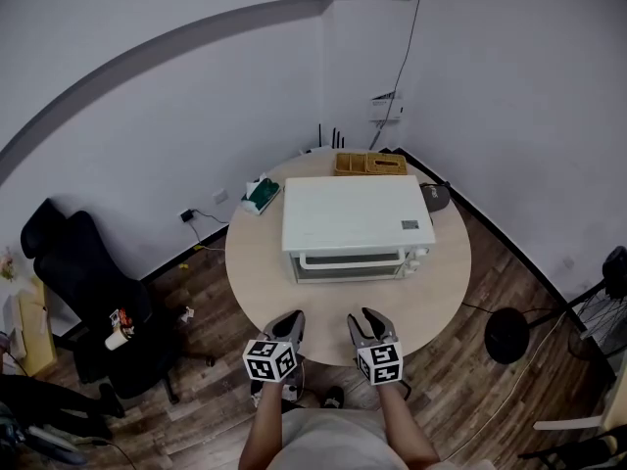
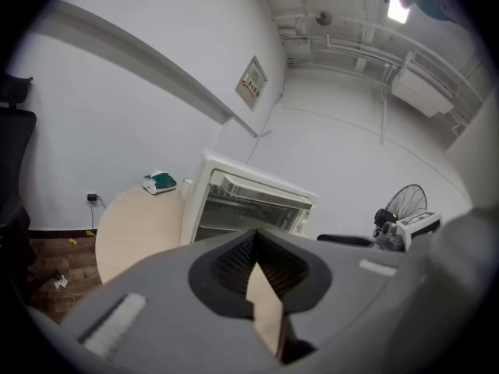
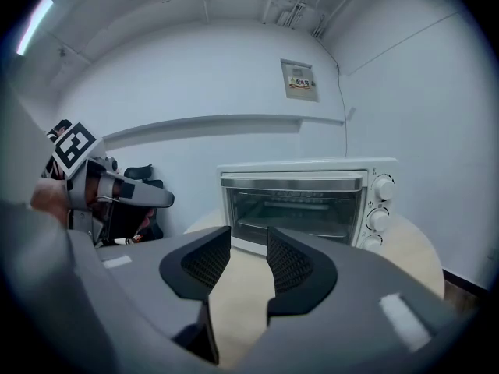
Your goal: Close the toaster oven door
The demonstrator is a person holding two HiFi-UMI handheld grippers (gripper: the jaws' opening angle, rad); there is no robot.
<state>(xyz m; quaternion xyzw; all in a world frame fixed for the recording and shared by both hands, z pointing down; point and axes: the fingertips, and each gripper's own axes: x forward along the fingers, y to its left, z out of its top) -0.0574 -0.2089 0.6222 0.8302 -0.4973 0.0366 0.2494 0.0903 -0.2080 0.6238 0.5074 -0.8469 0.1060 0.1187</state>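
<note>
A white toaster oven (image 1: 358,218) stands in the middle of a round wooden table (image 1: 441,282), its glass door upright against the front with the handle along the top. It also fills the left gripper view (image 2: 249,205) and the right gripper view (image 3: 312,201). Both grippers hover side by side over the table's near edge, well short of the oven. My left gripper (image 1: 290,323) (image 2: 256,236) is shut, tips touching, nothing held. My right gripper (image 1: 369,321) (image 3: 249,244) is open with a narrow empty gap.
A green tissue box (image 1: 262,194) lies at the table's back left, a wooden tray (image 1: 369,164) behind the oven, a dark round object (image 1: 436,196) at its right. A black office chair (image 1: 78,262) stands left of the table, a floor fan (image 2: 405,209) right.
</note>
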